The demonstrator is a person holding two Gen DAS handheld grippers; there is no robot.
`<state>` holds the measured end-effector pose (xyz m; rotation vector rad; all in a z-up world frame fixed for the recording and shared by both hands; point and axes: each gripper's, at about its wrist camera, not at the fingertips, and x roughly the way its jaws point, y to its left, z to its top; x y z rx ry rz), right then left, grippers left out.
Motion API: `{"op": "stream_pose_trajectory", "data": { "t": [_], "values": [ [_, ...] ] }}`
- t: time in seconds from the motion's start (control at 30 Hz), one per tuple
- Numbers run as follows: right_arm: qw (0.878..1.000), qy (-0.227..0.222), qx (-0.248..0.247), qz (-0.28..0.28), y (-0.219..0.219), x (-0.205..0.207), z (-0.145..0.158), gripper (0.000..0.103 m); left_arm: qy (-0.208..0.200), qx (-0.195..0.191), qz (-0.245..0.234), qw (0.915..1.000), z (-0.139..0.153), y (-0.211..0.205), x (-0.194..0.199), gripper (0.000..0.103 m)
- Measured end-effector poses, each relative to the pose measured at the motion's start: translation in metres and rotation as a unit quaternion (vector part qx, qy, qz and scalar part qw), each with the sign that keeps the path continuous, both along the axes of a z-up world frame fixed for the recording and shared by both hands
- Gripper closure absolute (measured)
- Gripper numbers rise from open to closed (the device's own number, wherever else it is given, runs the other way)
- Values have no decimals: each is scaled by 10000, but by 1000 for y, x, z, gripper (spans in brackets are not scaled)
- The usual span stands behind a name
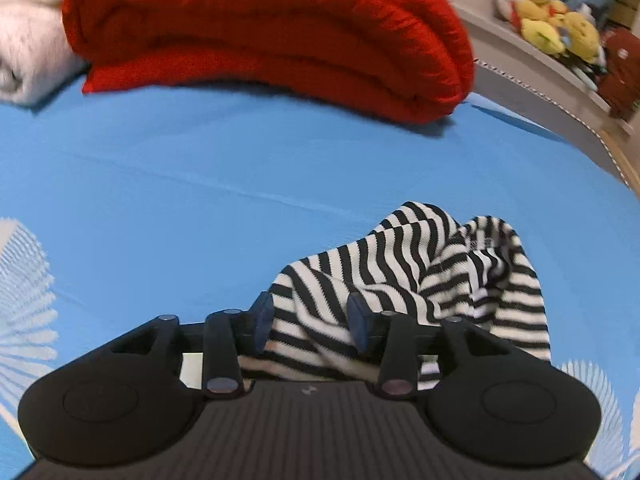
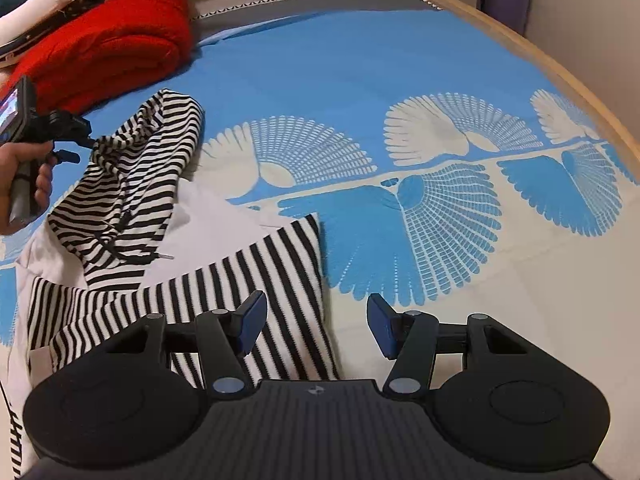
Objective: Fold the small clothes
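A black-and-white striped garment (image 2: 132,184) lies crumpled on the blue bedsheet (image 2: 320,72), and a black drawstring (image 2: 132,256) trails from it. My left gripper (image 1: 310,320) stands partly open. A bunched fold of the striped garment (image 1: 400,264) lies loose between its blue pads (image 1: 262,318), which do not press on it. In the right wrist view a hand (image 2: 36,176) holds that gripper at the garment's raised far end. My right gripper (image 2: 316,320) hovers open over the near corner of the striped cloth (image 2: 280,280), gripping nothing.
A folded red blanket (image 1: 260,28) lies at the head of the bed beside a white fluffy throw (image 1: 24,40). Yellow plush toys (image 1: 552,20) sit on a shelf behind. The bed's wooden edge (image 2: 560,80) curves along the right. White fan patterns (image 2: 440,136) mark the sheet.
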<state>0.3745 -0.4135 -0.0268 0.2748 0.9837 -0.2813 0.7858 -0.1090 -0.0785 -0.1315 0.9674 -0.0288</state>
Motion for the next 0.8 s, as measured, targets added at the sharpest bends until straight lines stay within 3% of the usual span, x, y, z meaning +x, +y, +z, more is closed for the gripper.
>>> {"op": "stream_pose_trajectory", "data": {
  "t": [0.07,0.1,0.13,0.17,0.23,0.33,0.43,0.57,0.63,0.7,0.8],
  "values": [
    [10000,46,5,-29,-3,2,-3,46,18,85,15,10000,-6,-4,8,57],
    [10000,57,8,-39,-4,2,-4,46,15,148,-41,9999,-8,-6,10,61],
    [10000,54,13,-40,-4,4,-3,46,44,212,-156,9996,-10,-9,10,72],
    [10000,45,16,-37,-4,5,-3,46,74,256,-283,9992,-15,-14,12,103],
    [10000,3,40,-34,-3,8,0,46,-87,462,-508,9976,-10,-21,3,102],
    [9999,-94,55,-23,0,9,7,46,-664,736,-917,9908,18,-29,-30,103],
    [9998,-159,105,-44,2,9,12,46,-1135,296,-1275,9849,59,-25,-90,103],
    [9994,-292,122,-103,2,5,22,46,-1596,-83,-1913,9684,106,-9,-225,103],
    [9989,-406,124,-207,-3,2,28,46,-1486,-149,-2327,9610,114,4,-300,103],
    [9978,-512,143,-404,-11,-2,33,46,-1204,32,-2763,9535,114,22,-370,102],
    [9950,-579,238,-776,-23,-7,36,46,-241,545,-3166,9467,99,57,-438,98]
  ]
}}
